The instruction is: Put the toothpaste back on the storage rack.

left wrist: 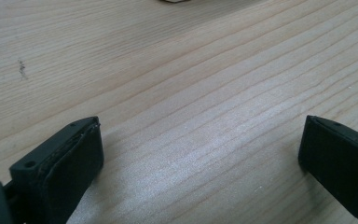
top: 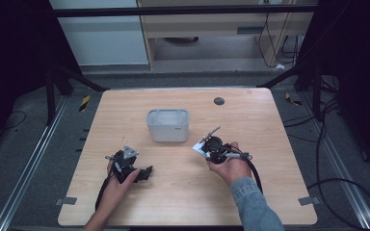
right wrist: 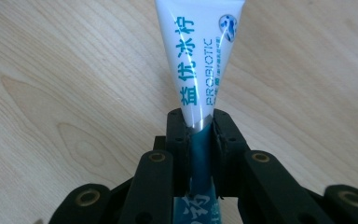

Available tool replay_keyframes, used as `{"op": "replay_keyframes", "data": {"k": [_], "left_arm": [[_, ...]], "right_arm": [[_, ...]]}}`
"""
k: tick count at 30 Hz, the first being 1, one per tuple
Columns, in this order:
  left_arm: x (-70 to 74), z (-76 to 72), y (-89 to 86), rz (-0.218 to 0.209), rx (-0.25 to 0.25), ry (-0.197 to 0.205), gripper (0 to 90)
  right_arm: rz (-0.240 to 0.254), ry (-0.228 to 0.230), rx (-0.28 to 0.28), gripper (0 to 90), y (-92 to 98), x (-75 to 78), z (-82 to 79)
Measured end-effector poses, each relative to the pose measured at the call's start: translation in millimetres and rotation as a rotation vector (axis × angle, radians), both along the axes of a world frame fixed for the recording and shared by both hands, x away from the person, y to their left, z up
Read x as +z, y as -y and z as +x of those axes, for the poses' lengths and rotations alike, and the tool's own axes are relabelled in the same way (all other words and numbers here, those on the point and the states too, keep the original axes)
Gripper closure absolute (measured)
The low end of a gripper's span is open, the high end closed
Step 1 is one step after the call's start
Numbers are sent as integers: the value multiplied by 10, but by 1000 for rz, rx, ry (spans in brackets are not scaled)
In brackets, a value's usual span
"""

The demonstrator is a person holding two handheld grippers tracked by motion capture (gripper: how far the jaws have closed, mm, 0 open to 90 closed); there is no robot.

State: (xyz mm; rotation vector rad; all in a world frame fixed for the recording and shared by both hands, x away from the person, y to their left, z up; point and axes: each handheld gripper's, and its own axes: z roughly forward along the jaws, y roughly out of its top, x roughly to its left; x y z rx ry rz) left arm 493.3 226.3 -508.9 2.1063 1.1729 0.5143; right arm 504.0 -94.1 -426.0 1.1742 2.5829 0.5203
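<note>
My right gripper (right wrist: 199,140) has its jaws clenched on a white toothpaste tube (right wrist: 200,56) right of frame centre, pinching near one end, presumably so it can drop into the grey tub (top: 167,125) mid-table (top: 125,202). The tube reads "PROBIOTIC" beside teal Chinese characters. My left gripper (left wrist: 200,154), lower left, rests low with jaws released, holding nothing.

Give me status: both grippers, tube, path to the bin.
Left gripper open, low over bare table. Right gripper shut on tube, short of bin. Nothing between tube and bin.
</note>
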Motion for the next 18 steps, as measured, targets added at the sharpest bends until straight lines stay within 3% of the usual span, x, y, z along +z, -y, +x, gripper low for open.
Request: {"op": "replay_keyframes", "data": {"k": [5,11,13,18], "left_arm": [[0,0,0,0,0,0,0],[0,0,0,0,0,0,0],[0,0,0,0,0,0,0],[0,0,0,0,0,0,0]], "right_arm": [[21,37,-19,790,117,168,34],[84,66,-59,789,264,301,70],[113,86,-66,790,314,365,46],[133,122,-82,789,397,468,-8]]}}
